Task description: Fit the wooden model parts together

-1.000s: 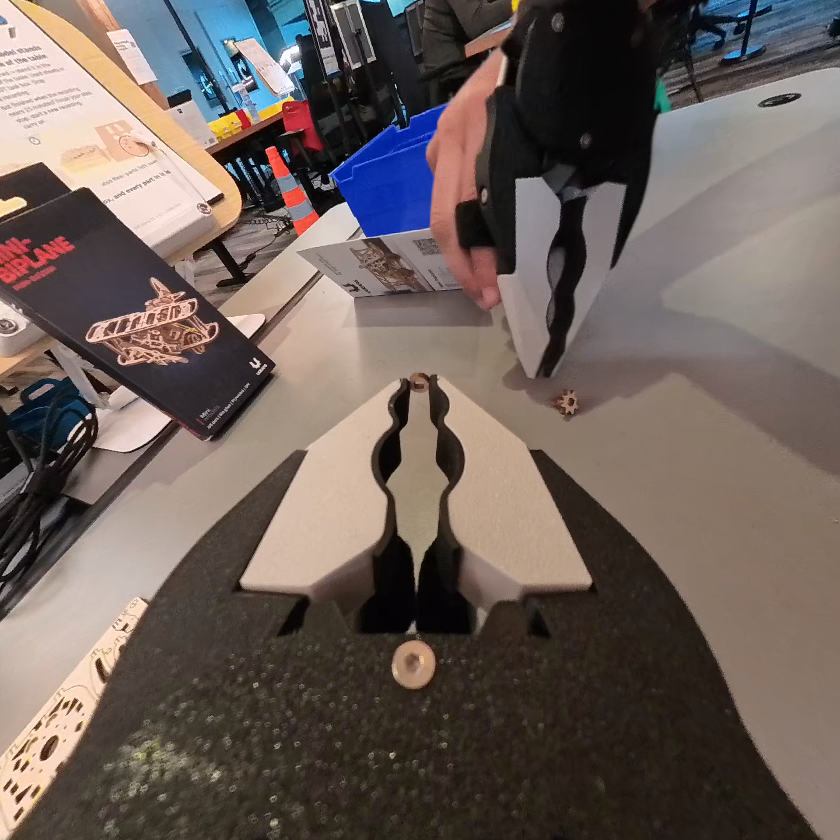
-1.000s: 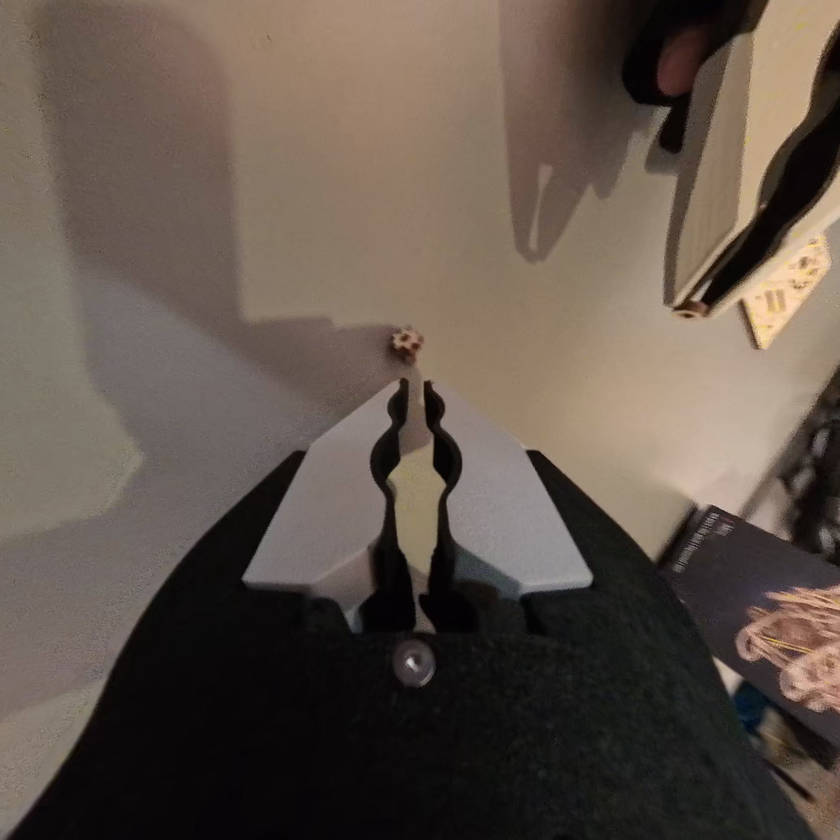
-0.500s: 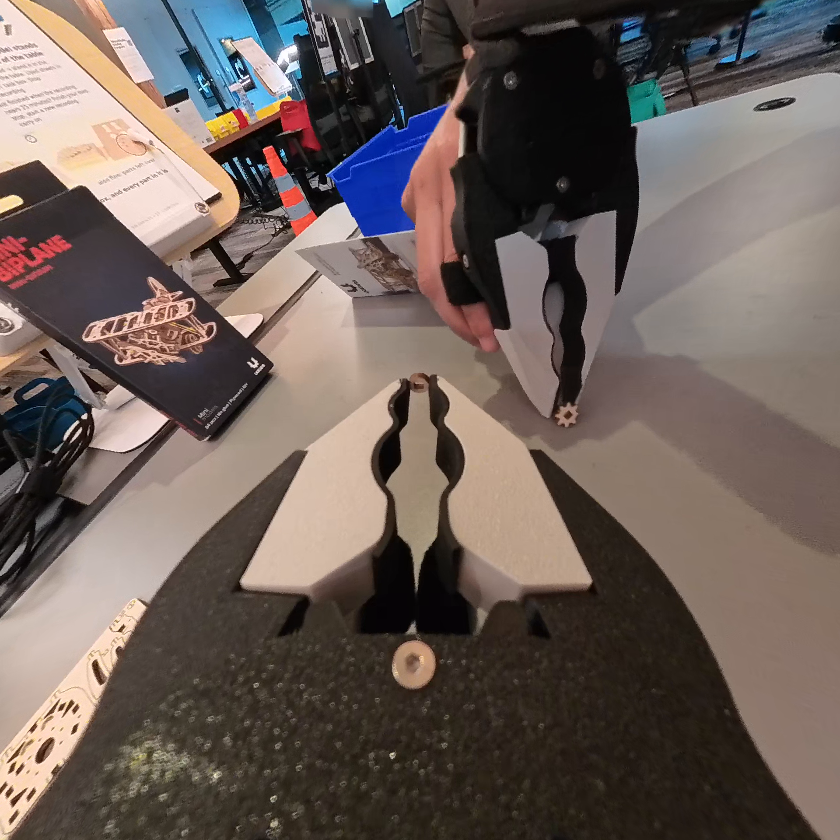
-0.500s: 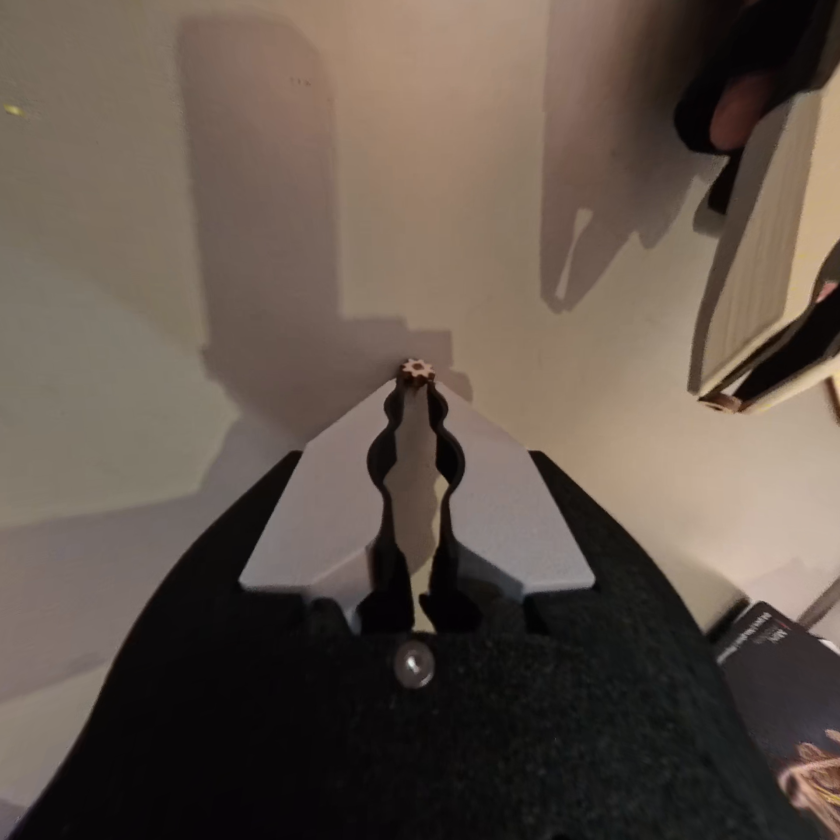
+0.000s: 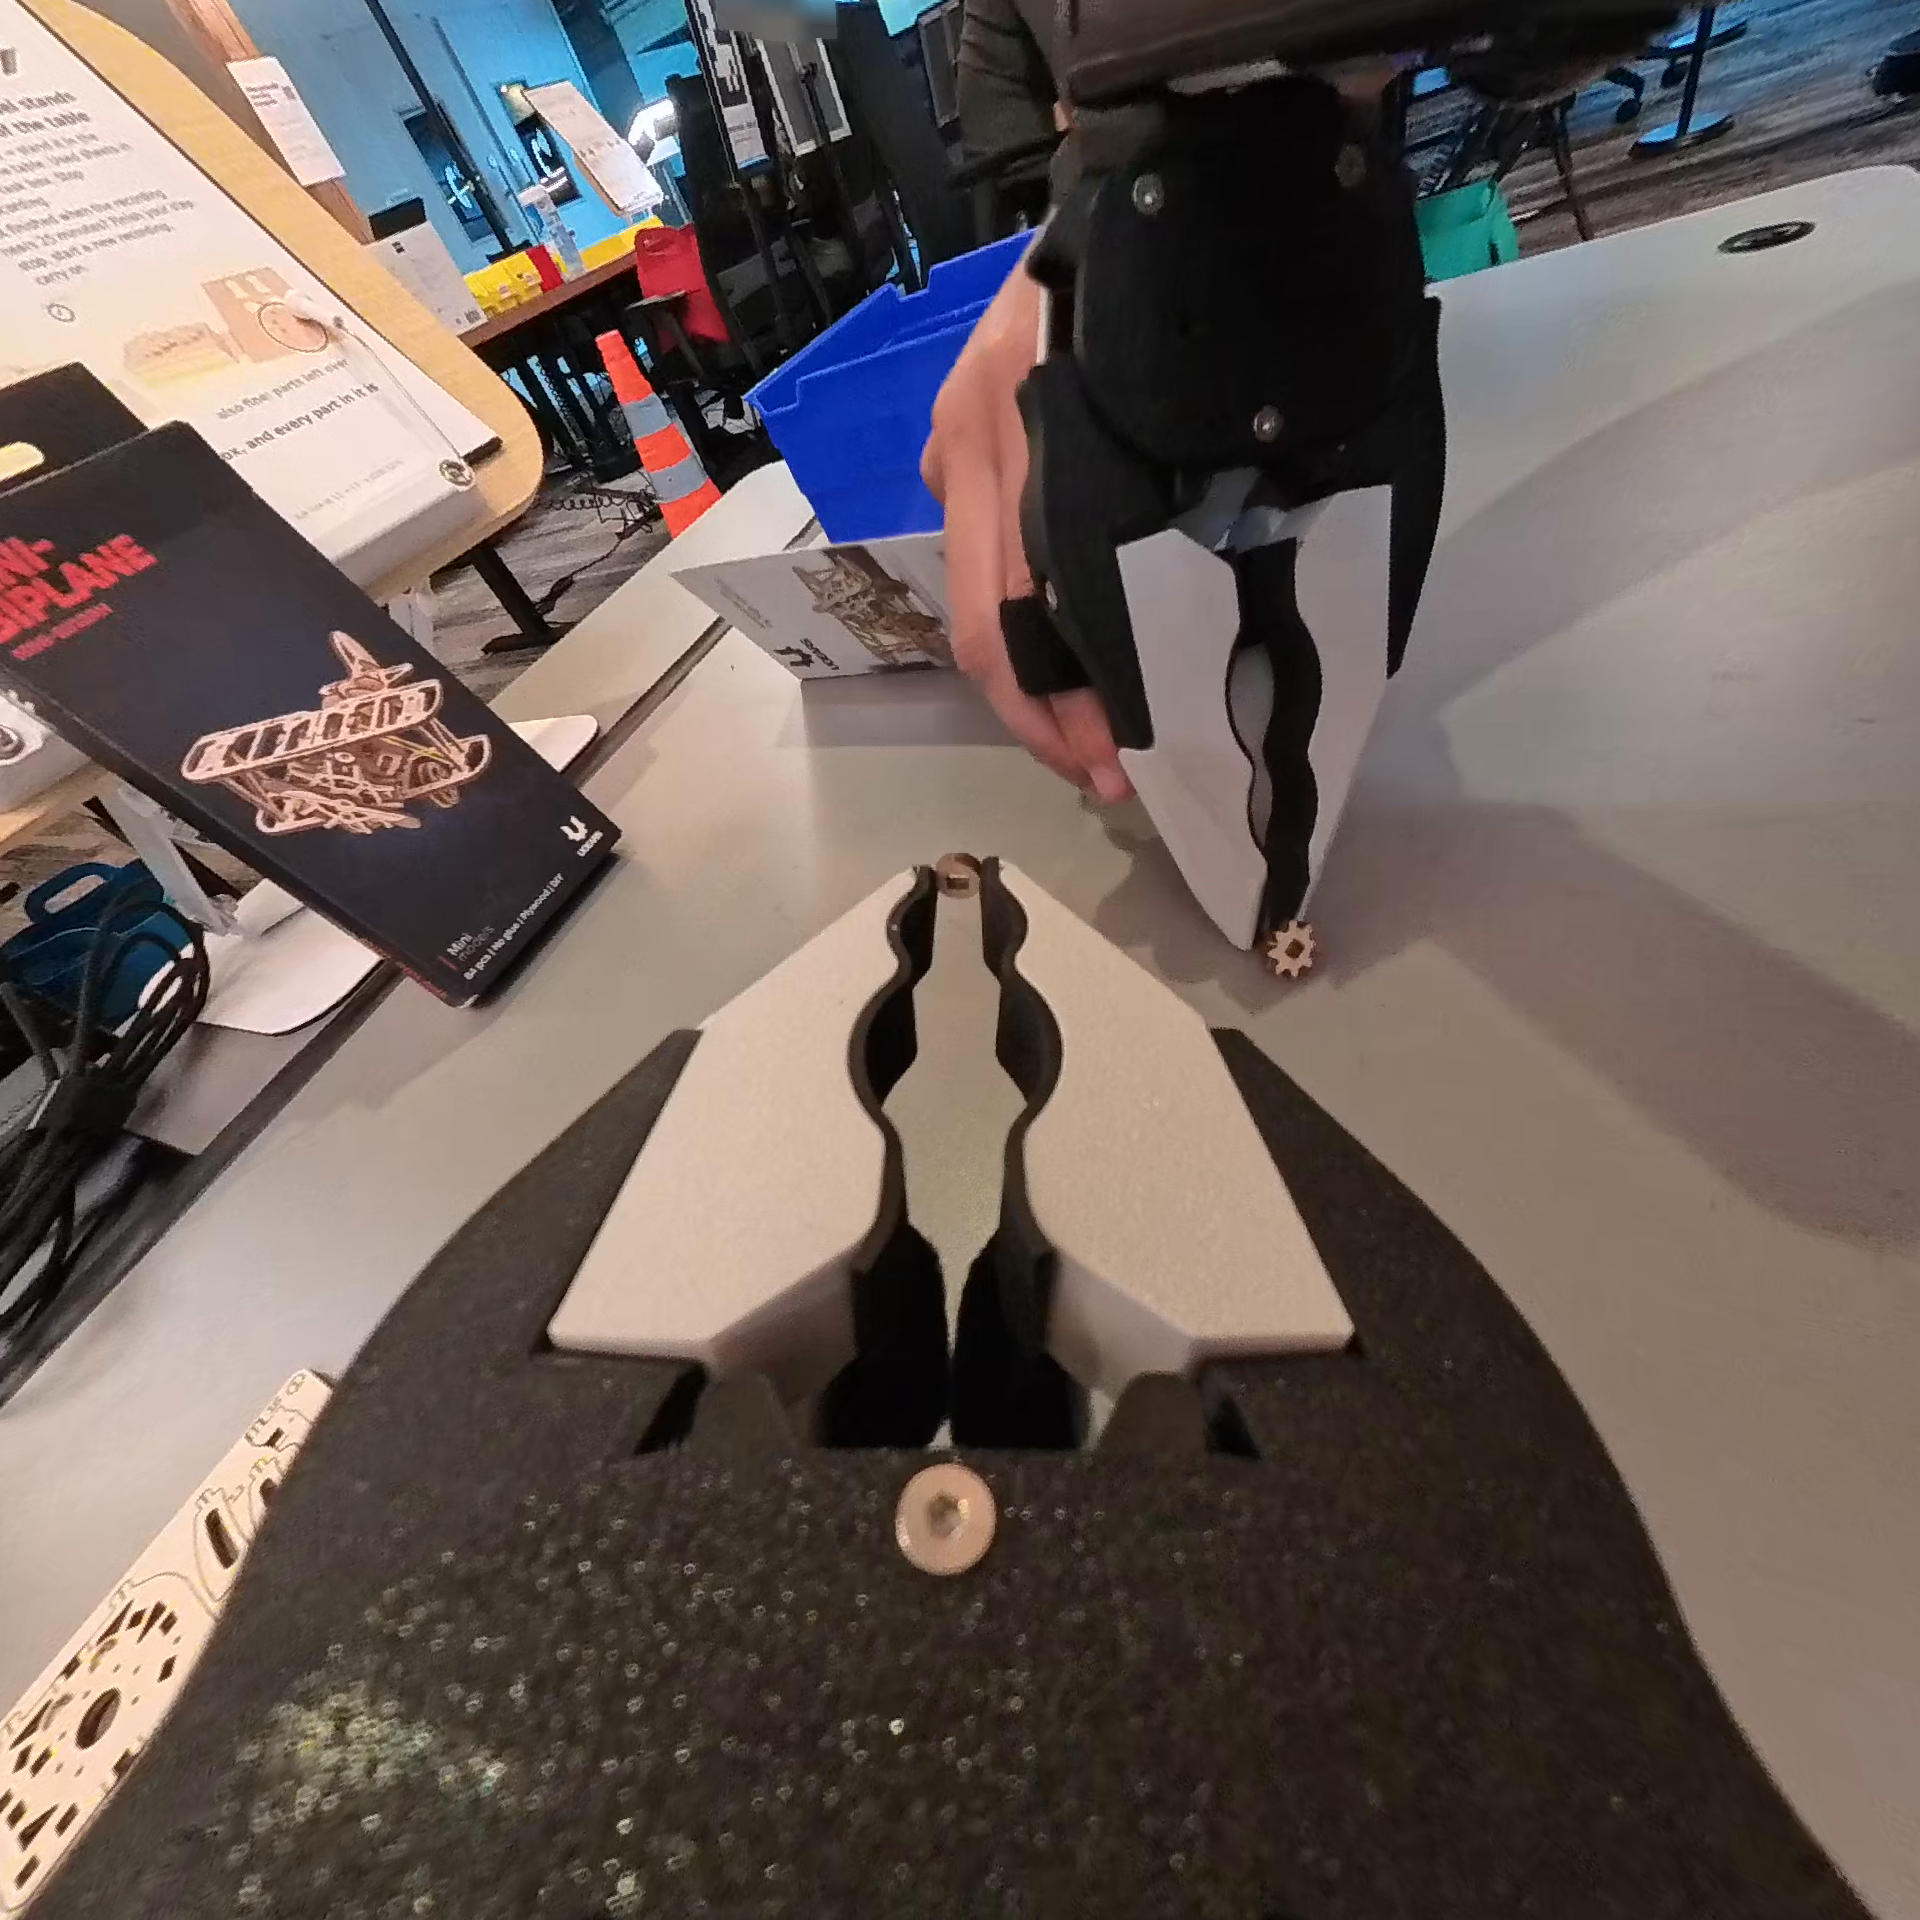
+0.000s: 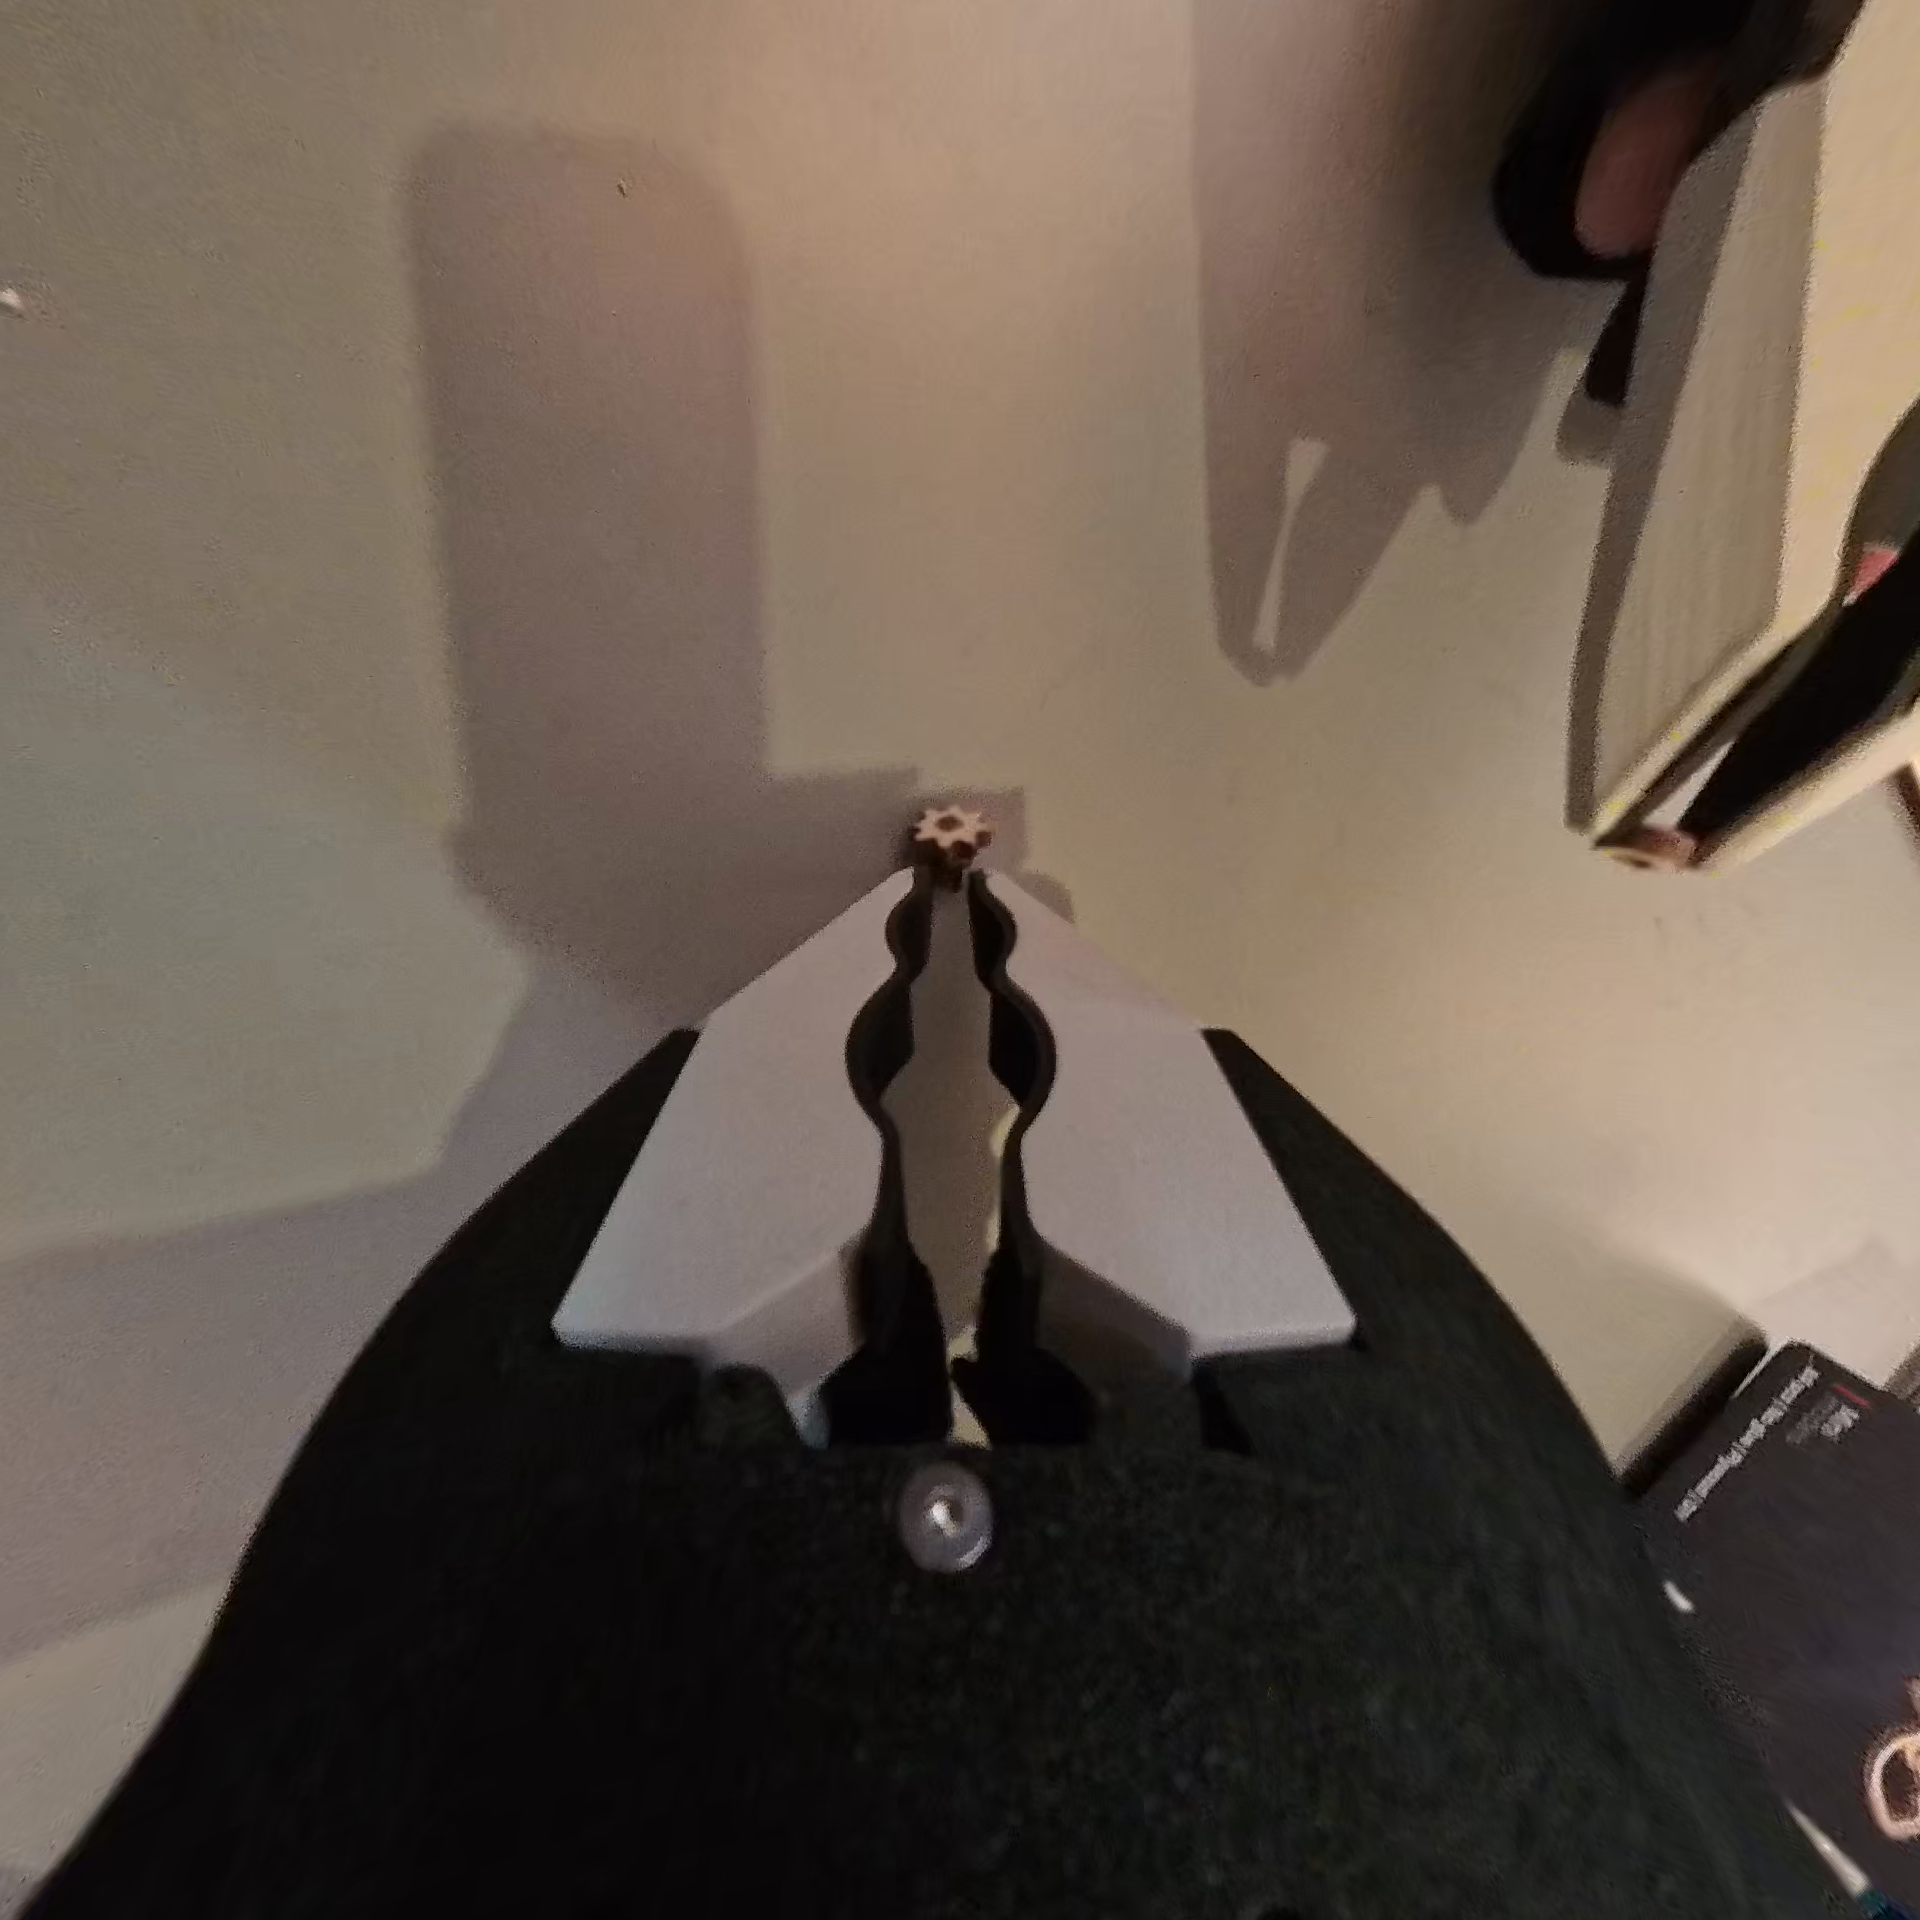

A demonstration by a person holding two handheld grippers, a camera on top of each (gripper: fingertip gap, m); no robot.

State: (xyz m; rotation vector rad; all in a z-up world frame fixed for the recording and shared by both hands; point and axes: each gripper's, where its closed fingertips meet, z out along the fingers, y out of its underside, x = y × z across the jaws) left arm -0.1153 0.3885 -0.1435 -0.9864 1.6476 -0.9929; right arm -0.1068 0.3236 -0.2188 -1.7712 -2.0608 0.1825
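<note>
In the left wrist view my left gripper is shut on a small round wooden piece and holds it above the grey table. To its front right, my right gripper points down with its tips on a small wooden gear that touches the table. In the right wrist view the right gripper has its jaws nearly together, pinching the gear at its near edge. The left gripper with its wooden piece shows at the upper right.
A black biplane kit box leans at the left, above cables. A white booklet and a blue bin lie behind. A sheet of wooden parts lies at the bottom left. A hand holds the right gripper. The gap from one gripper's tips to the other's is roughly 10 centimetres.
My right gripper came down and toward the gear, and its tips now sit on it. The left gripper has stayed still with its wooden piece.
</note>
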